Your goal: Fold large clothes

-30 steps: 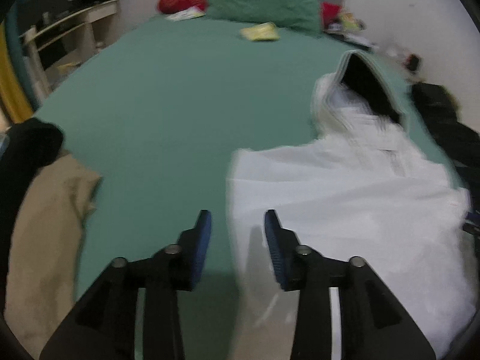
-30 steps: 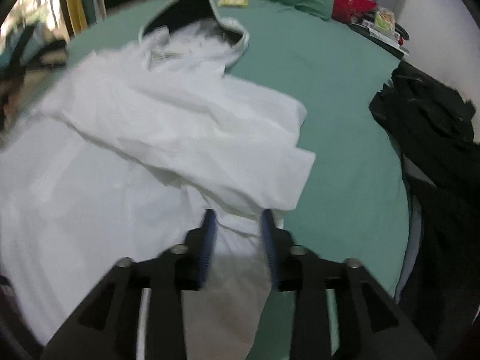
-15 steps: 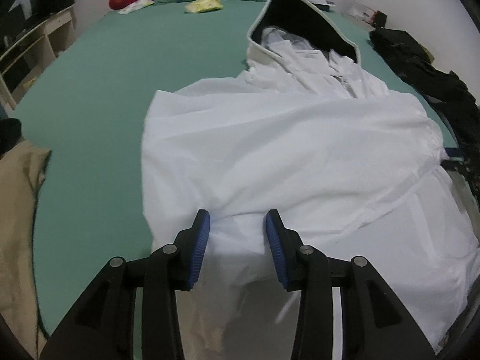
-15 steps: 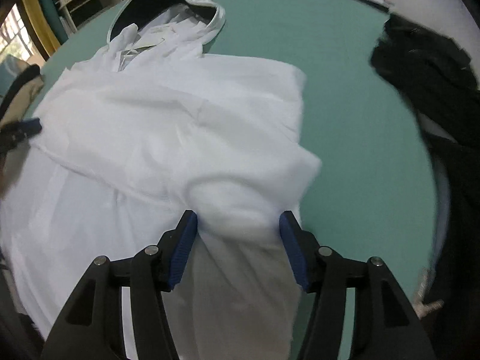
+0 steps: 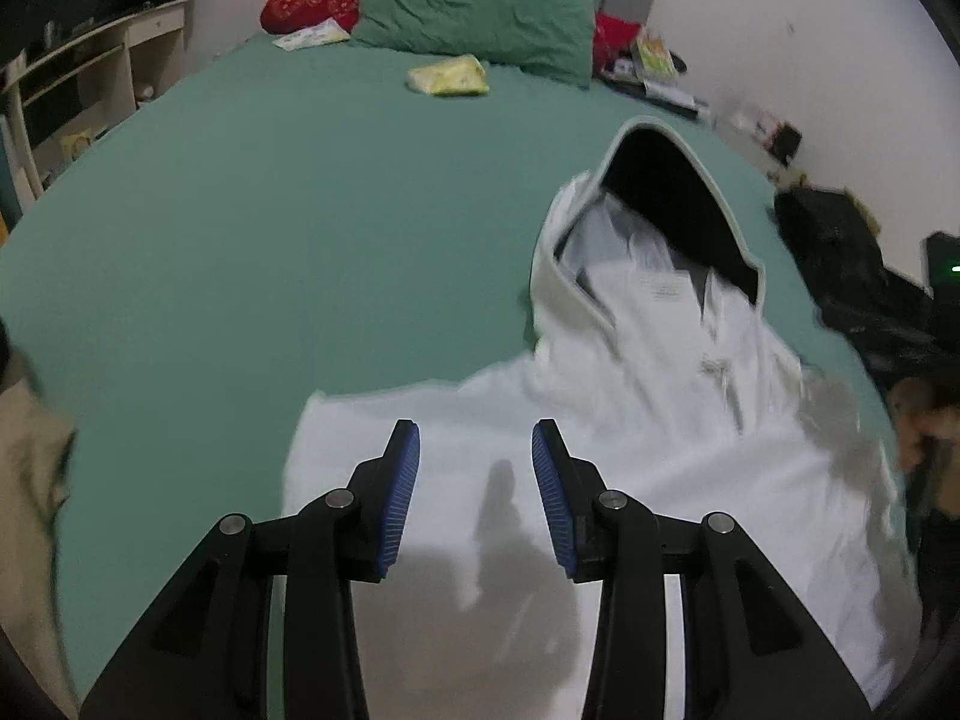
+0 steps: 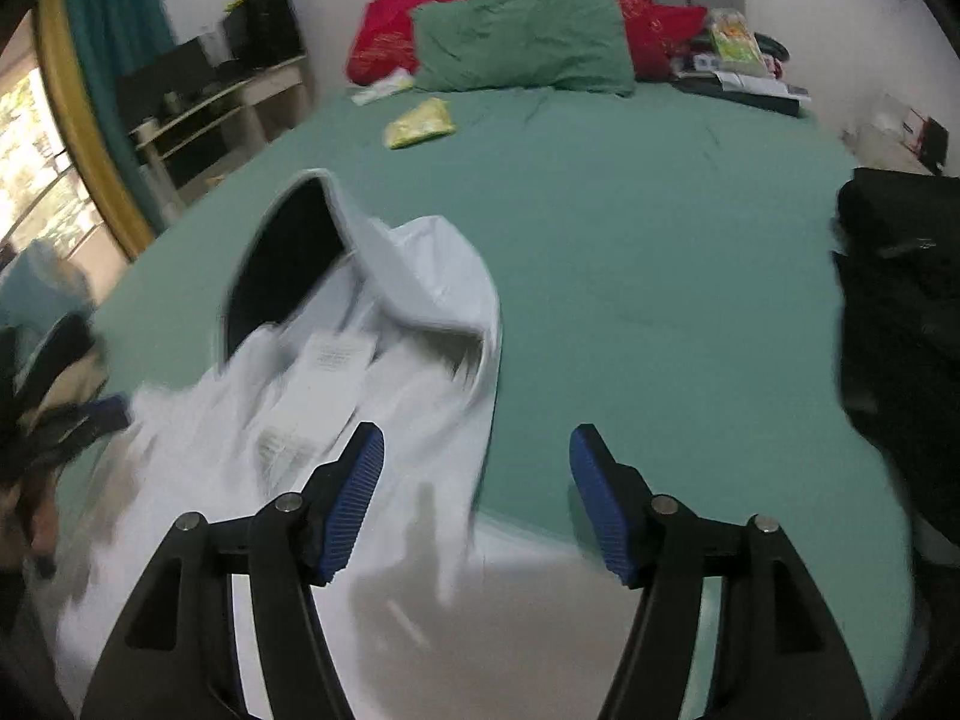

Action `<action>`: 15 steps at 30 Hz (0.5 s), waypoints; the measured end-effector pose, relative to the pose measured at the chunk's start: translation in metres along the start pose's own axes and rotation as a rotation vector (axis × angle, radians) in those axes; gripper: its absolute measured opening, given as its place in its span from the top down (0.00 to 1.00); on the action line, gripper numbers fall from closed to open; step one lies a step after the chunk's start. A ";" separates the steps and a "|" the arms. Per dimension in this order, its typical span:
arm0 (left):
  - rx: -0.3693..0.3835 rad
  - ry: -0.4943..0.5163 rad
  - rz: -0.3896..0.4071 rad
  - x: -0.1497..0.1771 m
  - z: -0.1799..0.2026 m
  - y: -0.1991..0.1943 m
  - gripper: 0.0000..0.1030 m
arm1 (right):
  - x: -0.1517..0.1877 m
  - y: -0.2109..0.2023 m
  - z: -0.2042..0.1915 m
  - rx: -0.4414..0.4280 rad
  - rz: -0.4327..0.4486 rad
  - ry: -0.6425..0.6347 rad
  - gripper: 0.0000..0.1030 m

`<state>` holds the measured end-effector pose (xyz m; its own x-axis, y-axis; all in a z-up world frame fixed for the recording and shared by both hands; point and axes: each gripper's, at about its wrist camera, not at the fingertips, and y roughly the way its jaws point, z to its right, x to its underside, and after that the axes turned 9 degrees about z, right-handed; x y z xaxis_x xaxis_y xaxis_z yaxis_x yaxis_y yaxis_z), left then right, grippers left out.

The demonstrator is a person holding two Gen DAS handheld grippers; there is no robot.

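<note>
A large white hooded garment (image 5: 672,444) lies spread on the green bed sheet (image 5: 270,228), hood with dark lining (image 5: 666,204) pointing toward the pillows. My left gripper (image 5: 475,480) is open and empty, hovering over the garment's near left part. In the right wrist view the same garment (image 6: 336,420) lies at left, its hood opening (image 6: 282,258) dark. My right gripper (image 6: 477,492) is wide open and empty above the garment's right edge.
A green pillow (image 6: 528,36) and red pillow (image 6: 396,24) lie at the head of the bed, with a yellow packet (image 5: 450,75) nearby. Dark clothes (image 6: 900,312) are piled on the right side. A beige cloth (image 5: 30,480) hangs at the left. Shelves (image 5: 78,72) stand beside the bed.
Both grippers lifted and tilted up toward the headboard. The right gripper opened wider and let go of the white cloth it had between its fingers. The left stays open.
</note>
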<state>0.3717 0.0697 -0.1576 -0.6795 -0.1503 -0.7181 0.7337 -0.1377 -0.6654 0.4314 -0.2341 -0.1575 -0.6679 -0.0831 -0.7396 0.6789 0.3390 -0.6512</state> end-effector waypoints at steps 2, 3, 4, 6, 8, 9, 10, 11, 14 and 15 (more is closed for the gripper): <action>-0.004 -0.014 -0.001 -0.003 0.005 0.013 0.60 | -0.003 0.035 0.004 -0.003 -0.034 0.068 0.37; -0.001 -0.027 -0.009 -0.004 0.006 0.020 0.60 | -0.003 0.047 0.007 -0.012 -0.042 0.104 0.38; 0.001 -0.029 -0.012 -0.003 0.007 0.022 0.60 | -0.001 0.060 0.012 -0.028 -0.059 0.139 0.39; 0.001 -0.012 -0.023 -0.002 0.012 0.030 0.60 | 0.002 0.071 0.017 -0.044 -0.066 0.157 0.95; 0.002 0.013 -0.029 -0.002 0.016 0.034 0.60 | 0.002 0.061 0.013 -0.040 -0.053 0.102 0.95; 0.000 0.032 -0.028 -0.004 0.018 0.035 0.60 | 0.003 0.052 0.007 -0.017 -0.049 0.026 0.95; -0.004 0.046 -0.024 -0.007 0.019 0.036 0.60 | 0.004 0.044 0.002 0.003 -0.047 -0.044 0.95; -0.016 0.065 -0.008 -0.013 0.019 0.037 0.60 | 0.007 0.035 -0.004 0.025 -0.045 -0.139 0.95; -0.049 0.082 0.036 -0.035 0.020 0.042 0.60 | 0.017 0.015 -0.008 0.065 -0.072 -0.321 0.95; -0.053 0.083 0.049 -0.041 0.020 0.045 0.60 | 0.021 0.014 -0.006 0.047 -0.093 -0.340 0.95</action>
<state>0.4326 0.0504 -0.1536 -0.6425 -0.0733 -0.7628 0.7662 -0.0803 -0.6376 0.4249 -0.2260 -0.1808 -0.5928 -0.4216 -0.6862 0.6390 0.2724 -0.7194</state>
